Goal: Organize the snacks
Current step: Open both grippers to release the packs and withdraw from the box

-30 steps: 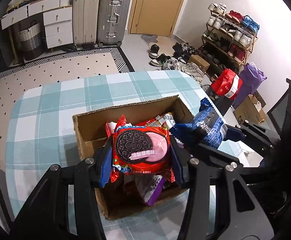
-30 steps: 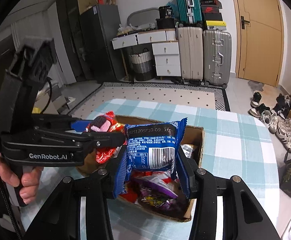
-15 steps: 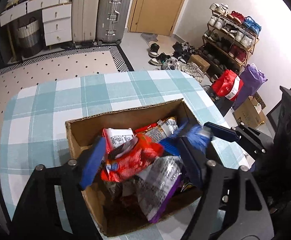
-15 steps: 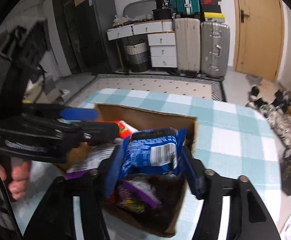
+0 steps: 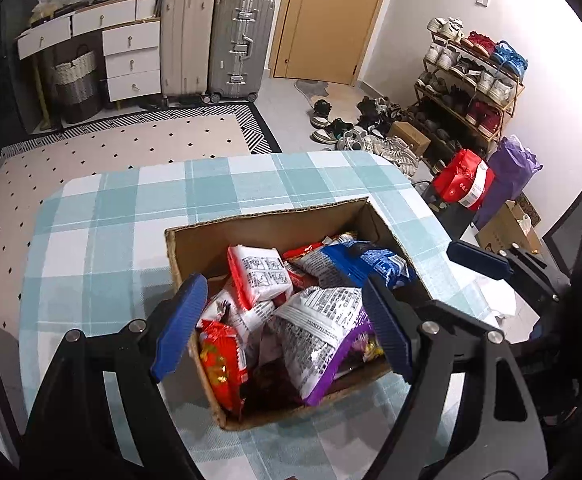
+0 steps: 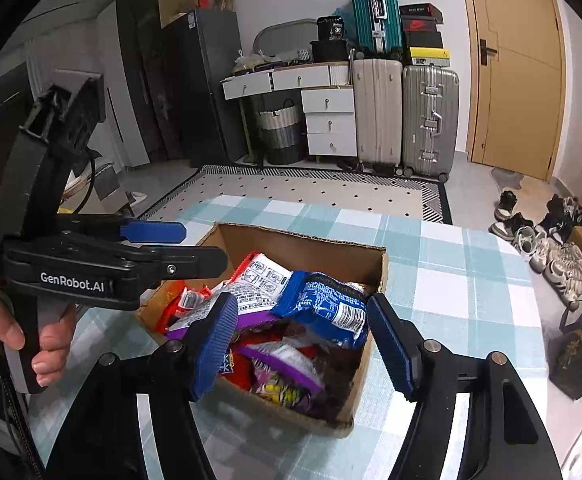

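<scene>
We have just opened both jaws: the left gripper [image 5: 287,324] and right gripper [image 6: 303,344] stand apart, empty, their packets (red Oreo, blue packet [image 6: 323,304]) released into the cardboard box [image 5: 267,224].

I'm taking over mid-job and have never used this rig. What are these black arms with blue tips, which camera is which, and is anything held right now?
There is no robot: a person holds a handheld two-finger gripper in each hand, with a fisheye camera on each looking along its fingers. The left wrist view shows the left gripper; the right wrist view shows the right gripper, plus the left one off to the side in the person's hand. A cardboard box full of snack packets sits on a checked tablecloth. Both grippers' jaws have just been opening and grip nothing. The blue packet and a red-and-white packet lie in the box.
</scene>
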Demonstrator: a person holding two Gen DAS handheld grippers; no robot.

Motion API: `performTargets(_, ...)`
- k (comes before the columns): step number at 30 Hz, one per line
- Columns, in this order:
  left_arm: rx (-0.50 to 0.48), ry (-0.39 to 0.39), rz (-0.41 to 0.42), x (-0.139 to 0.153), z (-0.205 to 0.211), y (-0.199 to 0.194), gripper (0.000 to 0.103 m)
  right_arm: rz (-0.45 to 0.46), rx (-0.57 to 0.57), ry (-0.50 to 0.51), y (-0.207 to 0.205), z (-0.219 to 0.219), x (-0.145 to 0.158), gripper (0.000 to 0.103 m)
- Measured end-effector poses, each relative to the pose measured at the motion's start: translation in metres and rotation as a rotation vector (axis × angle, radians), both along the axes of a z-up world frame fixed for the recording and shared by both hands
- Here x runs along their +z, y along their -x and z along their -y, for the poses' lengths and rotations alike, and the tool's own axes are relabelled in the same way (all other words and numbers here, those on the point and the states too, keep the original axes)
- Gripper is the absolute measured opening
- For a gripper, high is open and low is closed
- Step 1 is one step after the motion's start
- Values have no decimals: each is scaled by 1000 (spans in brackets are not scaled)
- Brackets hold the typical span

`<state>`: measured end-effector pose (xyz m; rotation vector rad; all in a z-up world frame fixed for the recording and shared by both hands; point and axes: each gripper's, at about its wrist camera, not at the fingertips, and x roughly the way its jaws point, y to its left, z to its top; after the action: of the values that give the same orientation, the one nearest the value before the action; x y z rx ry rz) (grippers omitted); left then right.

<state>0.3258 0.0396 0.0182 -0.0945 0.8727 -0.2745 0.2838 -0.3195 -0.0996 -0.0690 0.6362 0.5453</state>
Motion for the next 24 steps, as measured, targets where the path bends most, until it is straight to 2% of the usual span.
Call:
performTargets(13, 76, -76, 92, 19, -5, 68, 83, 84, -17, -63, 58, 12, 25, 74)
performTargets(16, 91, -80, 115, 22, -6, 81, 84, 113, -22, -88, 73, 15, 30, 81)
performTargets(24, 135, -85, 146, 28, -9, 111, 89, 139, -34, -106, 103, 21, 35, 86)
